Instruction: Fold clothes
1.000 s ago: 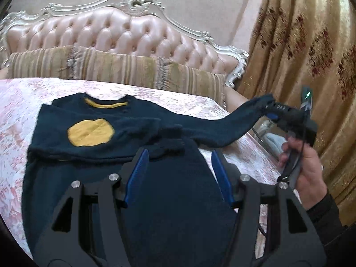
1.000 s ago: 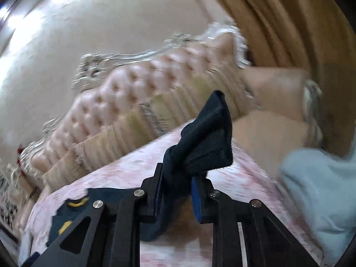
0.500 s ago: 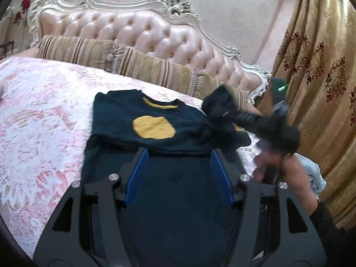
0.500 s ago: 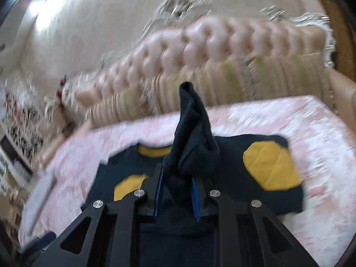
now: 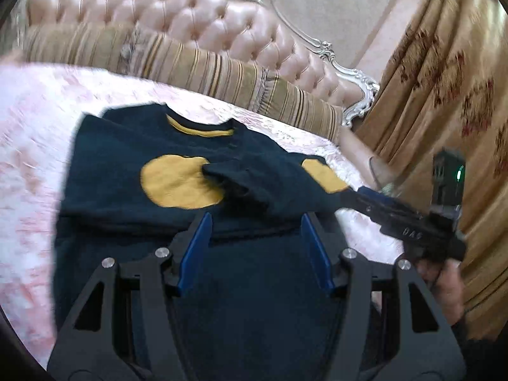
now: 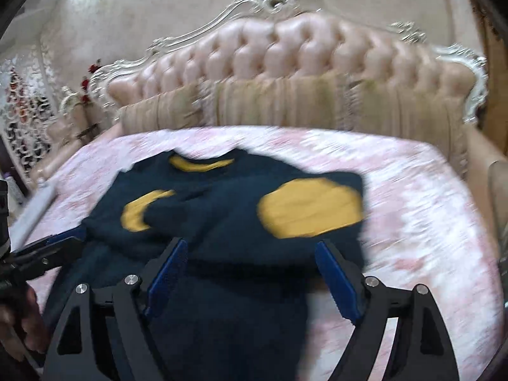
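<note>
The right gripper (image 6: 250, 273) has let go; the dark blue sweater's (image 5: 133, 158) sleeve (image 5: 270, 187) now lies across its chest, and both grippers' jaws, the left gripper (image 5: 255, 250) too, stand open.

Navy sweater (image 5: 133, 171) flat on bed, sleeves folded inward.

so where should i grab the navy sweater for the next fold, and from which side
Probably the bottom hem of the navy sweater, the dark body nearest both cameras, coming in low from the foot of the bed. Both sleeves already lie across the chest, so the long lower body is what remains to fold up. The left gripper and right gripper are open above it.
</note>
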